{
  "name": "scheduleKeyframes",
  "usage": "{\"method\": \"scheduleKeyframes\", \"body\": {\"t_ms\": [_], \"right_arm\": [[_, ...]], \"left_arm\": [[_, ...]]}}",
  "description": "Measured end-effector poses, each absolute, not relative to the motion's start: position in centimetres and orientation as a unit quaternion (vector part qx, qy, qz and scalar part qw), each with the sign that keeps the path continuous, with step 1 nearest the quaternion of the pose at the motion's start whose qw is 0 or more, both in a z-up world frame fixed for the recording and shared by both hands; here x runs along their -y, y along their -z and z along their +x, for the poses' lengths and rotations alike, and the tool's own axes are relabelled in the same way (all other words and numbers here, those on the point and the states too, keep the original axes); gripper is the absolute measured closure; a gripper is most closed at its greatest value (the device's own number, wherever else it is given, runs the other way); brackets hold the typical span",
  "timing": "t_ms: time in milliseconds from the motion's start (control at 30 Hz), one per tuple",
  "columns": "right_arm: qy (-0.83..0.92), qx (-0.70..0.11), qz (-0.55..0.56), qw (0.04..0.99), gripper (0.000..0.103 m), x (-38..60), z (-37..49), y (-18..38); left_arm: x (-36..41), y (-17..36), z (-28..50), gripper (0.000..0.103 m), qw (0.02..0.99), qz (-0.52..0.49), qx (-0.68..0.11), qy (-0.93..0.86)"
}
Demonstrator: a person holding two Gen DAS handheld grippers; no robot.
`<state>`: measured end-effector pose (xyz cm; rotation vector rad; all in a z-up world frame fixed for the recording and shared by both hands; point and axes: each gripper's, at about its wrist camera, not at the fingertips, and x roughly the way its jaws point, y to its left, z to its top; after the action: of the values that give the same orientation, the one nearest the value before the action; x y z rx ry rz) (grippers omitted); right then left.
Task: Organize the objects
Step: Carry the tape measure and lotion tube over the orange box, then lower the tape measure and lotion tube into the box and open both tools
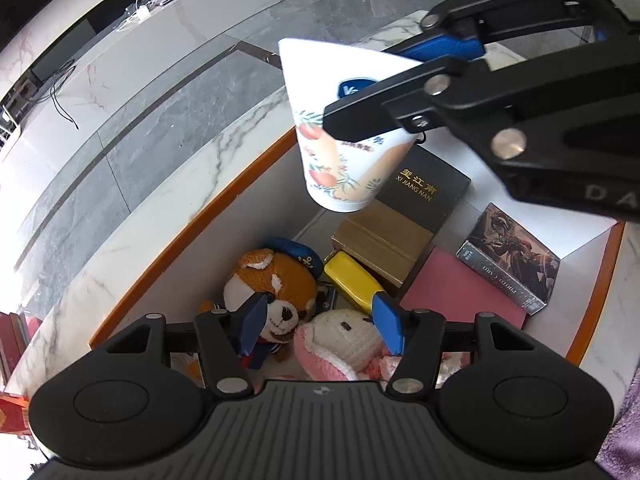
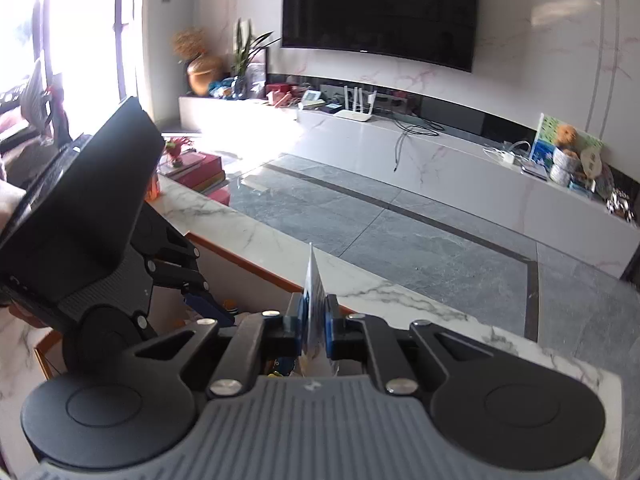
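Note:
A white box with an orange rim (image 1: 192, 220) sits on the marble table. In it lie a brown bear plush (image 1: 272, 280), a pink-and-white knitted plush (image 1: 344, 344), a yellow case (image 1: 352, 280), a tan box (image 1: 384, 244), a black book (image 1: 428, 192), a card box (image 1: 512, 264) and a pink sheet (image 1: 460, 292). My left gripper (image 1: 320, 324) is open and empty just above the plushes. My right gripper (image 2: 313, 320) is shut on a flattened paper cup (image 1: 344, 132) with fruit print, held in the air over the box; its edge shows in the right wrist view (image 2: 314, 296).
The marble table edge (image 1: 168, 168) runs beside the box, with grey tiled floor (image 1: 160, 112) beyond. A low white TV bench (image 2: 440, 160) and a wall TV (image 2: 380, 8) stand across the room. Red books (image 2: 196, 168) lie at the table's far end.

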<state>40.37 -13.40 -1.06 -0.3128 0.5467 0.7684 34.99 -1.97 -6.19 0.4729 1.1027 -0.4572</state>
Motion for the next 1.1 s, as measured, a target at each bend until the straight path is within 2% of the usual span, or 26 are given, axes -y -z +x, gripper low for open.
{"method": "scheduleKeyframes", "body": {"t_ms": [233, 500, 867, 967, 1100], "right_arm": [[-0.395, -0.255, -0.248, 0.847, 0.093, 10.2, 41.7, 2.5], [-0.384, -0.263, -0.311, 0.829, 0.093, 8.8, 42.8, 4.3], [-0.348, -0.299, -0.318, 0.830, 0.093, 8.6, 42.6, 6.0], [-0.342, -0.301, -0.311, 0.834, 0.083, 8.8, 42.3, 5.4], [-0.339, -0.301, -0.308, 0.836, 0.082, 9.2, 41.4, 4.0]], "left_arm": [[1.1, 6.4, 34.1, 0.034, 0.807, 0.193, -0.518, 0.208], [0.3, 5.9, 33.9, 0.034, 0.812, 0.174, -0.517, 0.206], [0.0, 5.2, 32.4, 0.034, 0.815, 0.171, -0.517, 0.200], [0.0, 5.0, 32.0, 0.034, 0.817, 0.169, -0.514, 0.200], [-0.3, 3.9, 30.8, 0.034, 0.825, 0.161, -0.504, 0.196]]}}
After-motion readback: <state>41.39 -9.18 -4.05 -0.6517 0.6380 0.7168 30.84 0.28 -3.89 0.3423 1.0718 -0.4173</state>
